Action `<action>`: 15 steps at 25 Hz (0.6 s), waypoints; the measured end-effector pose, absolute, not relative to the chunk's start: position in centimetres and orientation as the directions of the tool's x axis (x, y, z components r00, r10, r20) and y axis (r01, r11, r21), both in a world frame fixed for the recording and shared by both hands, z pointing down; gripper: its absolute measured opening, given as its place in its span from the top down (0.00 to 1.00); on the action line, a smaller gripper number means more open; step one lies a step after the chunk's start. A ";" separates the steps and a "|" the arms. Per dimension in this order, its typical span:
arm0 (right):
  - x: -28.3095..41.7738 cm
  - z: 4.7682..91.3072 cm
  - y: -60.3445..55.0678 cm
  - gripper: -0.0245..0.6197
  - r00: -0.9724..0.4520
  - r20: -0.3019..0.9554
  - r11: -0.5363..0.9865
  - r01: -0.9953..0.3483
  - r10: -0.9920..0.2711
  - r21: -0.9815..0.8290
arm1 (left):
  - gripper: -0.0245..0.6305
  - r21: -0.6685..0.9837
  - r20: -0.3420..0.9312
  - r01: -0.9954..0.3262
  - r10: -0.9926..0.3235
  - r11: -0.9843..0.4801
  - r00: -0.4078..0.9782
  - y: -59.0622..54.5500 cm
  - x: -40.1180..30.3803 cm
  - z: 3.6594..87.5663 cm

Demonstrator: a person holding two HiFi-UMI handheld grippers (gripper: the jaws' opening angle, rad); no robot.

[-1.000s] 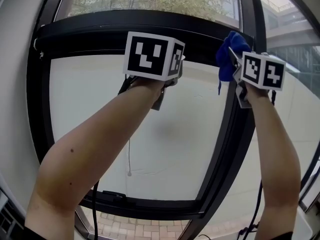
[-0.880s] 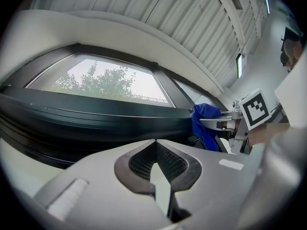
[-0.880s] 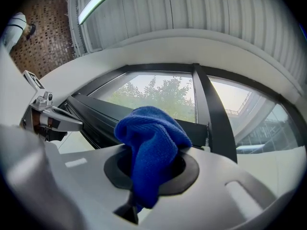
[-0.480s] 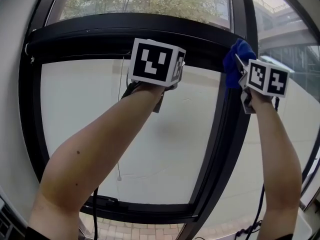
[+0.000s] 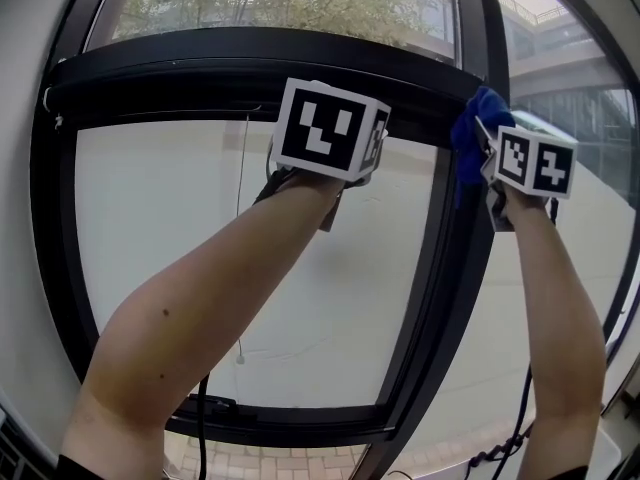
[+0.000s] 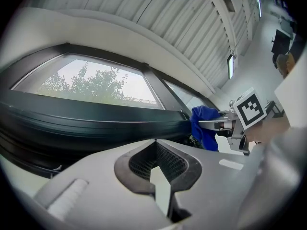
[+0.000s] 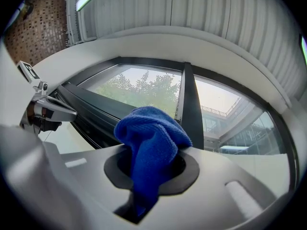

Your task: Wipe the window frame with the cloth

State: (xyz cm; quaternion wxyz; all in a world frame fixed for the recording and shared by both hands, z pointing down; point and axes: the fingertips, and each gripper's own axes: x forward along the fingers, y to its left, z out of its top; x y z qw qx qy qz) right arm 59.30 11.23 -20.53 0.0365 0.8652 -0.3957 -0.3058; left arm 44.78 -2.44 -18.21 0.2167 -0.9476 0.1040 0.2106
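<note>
The black window frame has a thick horizontal bar (image 5: 200,73) and an upright post (image 5: 455,268). A blue cloth (image 5: 468,128) is bunched against the corner where they meet. My right gripper (image 5: 482,136) is shut on that cloth, which bulges out of its jaws in the right gripper view as the cloth (image 7: 151,138). My left gripper (image 5: 330,133) is held up in front of the horizontal bar, left of the cloth, its jaws hidden behind its marker cube. In the left gripper view the left gripper (image 6: 160,169) is shut with nothing in it, and the cloth (image 6: 204,128) lies off to its right.
A thin blind cord (image 5: 241,258) hangs inside the pane and ends in a small bead. A latch (image 5: 215,405) sits on the bottom bar. White wall borders the frame at left (image 5: 30,218). Cables (image 5: 200,428) hang from both arms. Trees show through the upper pane.
Both grippers have shifted a little to the right. The right one has carried the cloth closer into the corner of bar and post.
</note>
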 end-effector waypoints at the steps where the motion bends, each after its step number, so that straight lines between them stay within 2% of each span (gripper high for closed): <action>1: 59.2 -20.5 11.5 0.86 0.508 -0.500 -0.690 -0.660 -0.702 0.298 | 0.97 -0.371 -0.450 -0.285 -0.097 -0.884 0.888 -2.3 44.6 -18.5; 8: 58.3 -21.2 13.3 0.86 0.546 -0.506 -0.728 -0.621 -0.668 0.290 | 0.98 -0.373 -0.438 -0.233 -0.051 -0.898 0.898 -2.3 44.5 -19.0; 15: 58.9 -19.2 14.8 0.86 0.596 -0.451 -0.740 -0.608 -0.665 0.288 | 0.98 -0.364 -0.399 -0.144 0.014 -0.920 0.917 -1.2 46.6 -17.9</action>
